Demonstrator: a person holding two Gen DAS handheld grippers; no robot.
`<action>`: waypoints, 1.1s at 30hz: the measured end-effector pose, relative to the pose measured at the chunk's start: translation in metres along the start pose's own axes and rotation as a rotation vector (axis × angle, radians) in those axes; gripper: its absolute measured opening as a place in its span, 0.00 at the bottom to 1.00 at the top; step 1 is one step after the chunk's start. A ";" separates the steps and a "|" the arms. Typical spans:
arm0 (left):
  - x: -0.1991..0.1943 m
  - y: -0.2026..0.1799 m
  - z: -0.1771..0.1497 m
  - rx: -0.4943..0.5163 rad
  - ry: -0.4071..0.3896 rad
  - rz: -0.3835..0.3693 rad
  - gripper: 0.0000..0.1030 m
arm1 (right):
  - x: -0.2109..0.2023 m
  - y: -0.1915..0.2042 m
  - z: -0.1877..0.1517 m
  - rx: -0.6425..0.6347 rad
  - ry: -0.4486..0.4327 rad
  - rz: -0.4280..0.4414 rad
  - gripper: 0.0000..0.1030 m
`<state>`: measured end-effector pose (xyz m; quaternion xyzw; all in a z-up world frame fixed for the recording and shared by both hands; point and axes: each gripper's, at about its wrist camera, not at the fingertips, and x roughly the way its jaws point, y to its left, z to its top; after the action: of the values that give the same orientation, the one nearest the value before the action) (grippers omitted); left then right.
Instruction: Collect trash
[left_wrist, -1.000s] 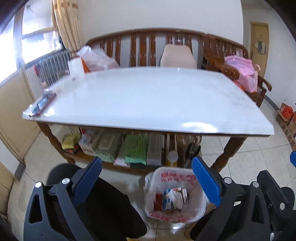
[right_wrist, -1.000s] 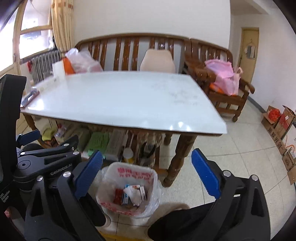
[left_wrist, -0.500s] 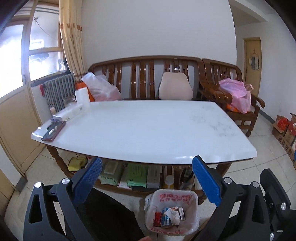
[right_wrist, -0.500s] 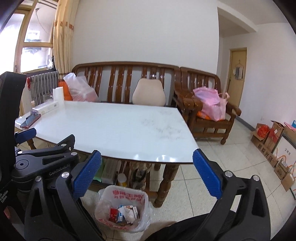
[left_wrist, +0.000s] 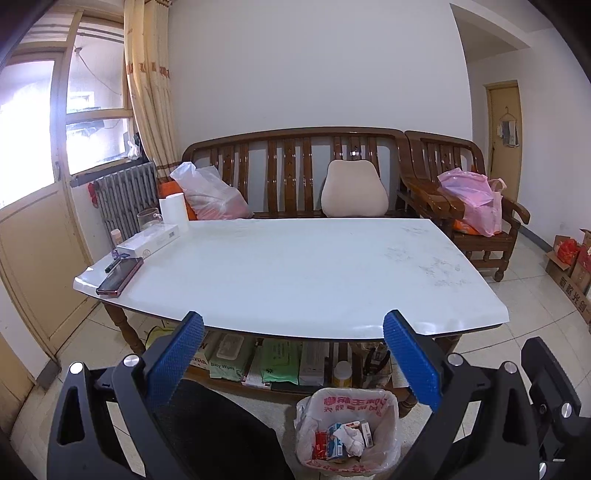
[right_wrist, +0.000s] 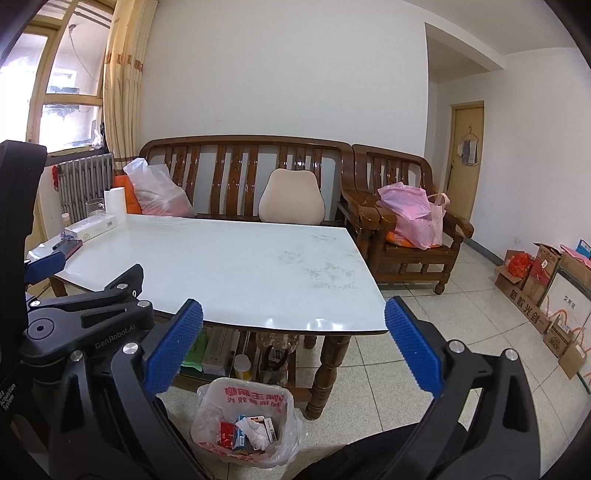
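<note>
Both cameras have tilted up and pulled back over the last second: earlier I was looking down over the table edge at the bin, and now I see the whole room, with the white table (left_wrist: 295, 273) spread flat ahead and the wooden bench (left_wrist: 295, 170) behind it. I hold the left gripper (left_wrist: 293, 354) with its blue fingers spread wide and nothing between them; the right gripper (right_wrist: 293, 350) is just as wide apart and equally empty.

From the left wrist view, the trash bin (left_wrist: 347, 428), lined with a printed plastic bag, sits on the floor just in front of the table, and it already holds crumpled paper and small cartons (left_wrist: 343, 441). From the right wrist view it lies low between my two tools.

On the tabletop I find no loose scraps. What remains at its far left corner is a phone (left_wrist: 120, 277), a long white box (left_wrist: 149, 242), a paper roll (left_wrist: 174, 212) and a glass (left_wrist: 147, 218), which I judge are belongings, not rubbish.

My reading: collecting looks finished or nearly so, and this raised, open-handed pose is me backing off to check.
</note>
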<state>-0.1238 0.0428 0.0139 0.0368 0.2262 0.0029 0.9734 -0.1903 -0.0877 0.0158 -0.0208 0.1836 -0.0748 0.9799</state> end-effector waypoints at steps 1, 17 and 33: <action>0.000 0.000 0.000 -0.001 0.001 -0.002 0.93 | 0.001 0.000 0.000 0.000 0.000 -0.002 0.94; 0.004 0.005 0.000 -0.010 0.032 -0.022 0.93 | -0.001 0.002 0.002 -0.002 0.009 -0.008 0.94; 0.004 0.005 0.001 -0.014 0.039 -0.023 0.93 | 0.001 0.002 0.003 -0.005 0.008 -0.009 0.94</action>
<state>-0.1193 0.0478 0.0137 0.0275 0.2456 -0.0058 0.9690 -0.1886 -0.0856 0.0178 -0.0240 0.1874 -0.0786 0.9788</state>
